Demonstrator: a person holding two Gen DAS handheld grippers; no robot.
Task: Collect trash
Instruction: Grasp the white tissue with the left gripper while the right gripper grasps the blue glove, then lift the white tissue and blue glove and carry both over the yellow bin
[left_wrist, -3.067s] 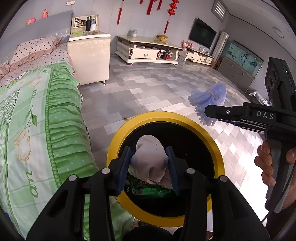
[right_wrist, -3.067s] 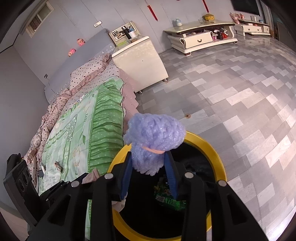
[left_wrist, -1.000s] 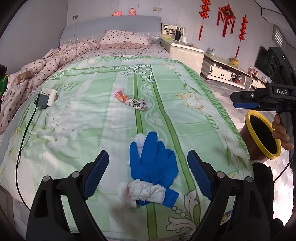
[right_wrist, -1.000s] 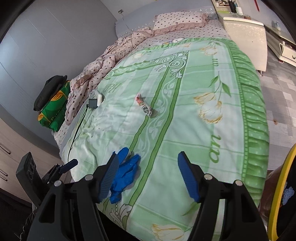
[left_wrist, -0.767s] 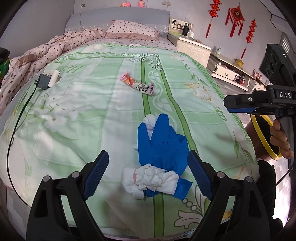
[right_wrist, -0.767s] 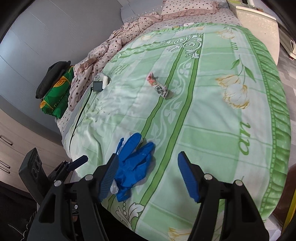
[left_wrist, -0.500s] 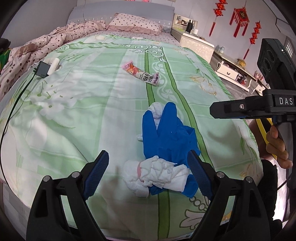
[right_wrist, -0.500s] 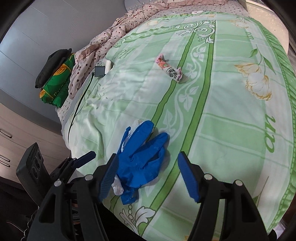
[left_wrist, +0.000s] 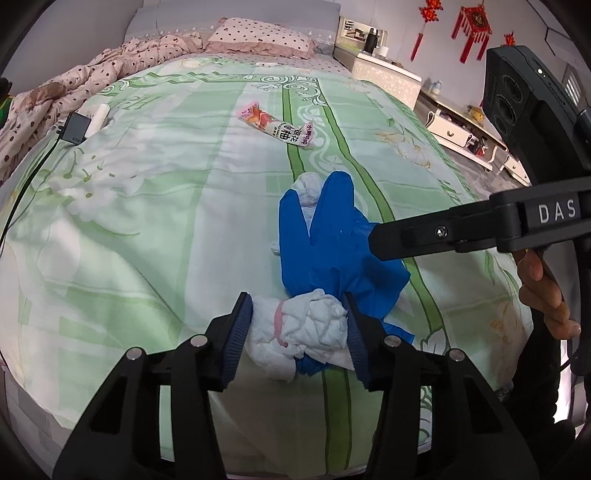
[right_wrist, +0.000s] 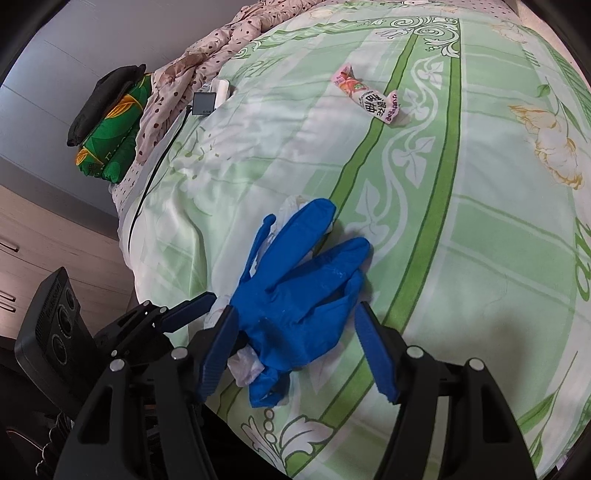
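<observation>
A blue rubber glove (left_wrist: 325, 236) lies on the green bedspread near the bed's foot, also in the right wrist view (right_wrist: 295, 291). A crumpled white tissue wad (left_wrist: 303, 328) lies at its cuff, another white wad (left_wrist: 308, 188) under its fingers. My left gripper (left_wrist: 299, 332) has its pads on both sides of the near wad, jaws narrowed around it. My right gripper (right_wrist: 295, 343) is open, straddling the glove's cuff end. A pink and white snack wrapper (left_wrist: 277, 125) lies farther up the bed (right_wrist: 369, 96).
A black charger with cable and a white item (left_wrist: 79, 125) lie at the bed's left. A spotted pink quilt (left_wrist: 55, 96) is bunched at the head. A green bundle with a black hat (right_wrist: 107, 122) sits left of the bed. A nightstand (left_wrist: 384, 74) stands right.
Both grippers left the yellow-rimmed bin empty and swung to the bed. They came down over the glove; my left jaws narrowed around the near tissue wad.
</observation>
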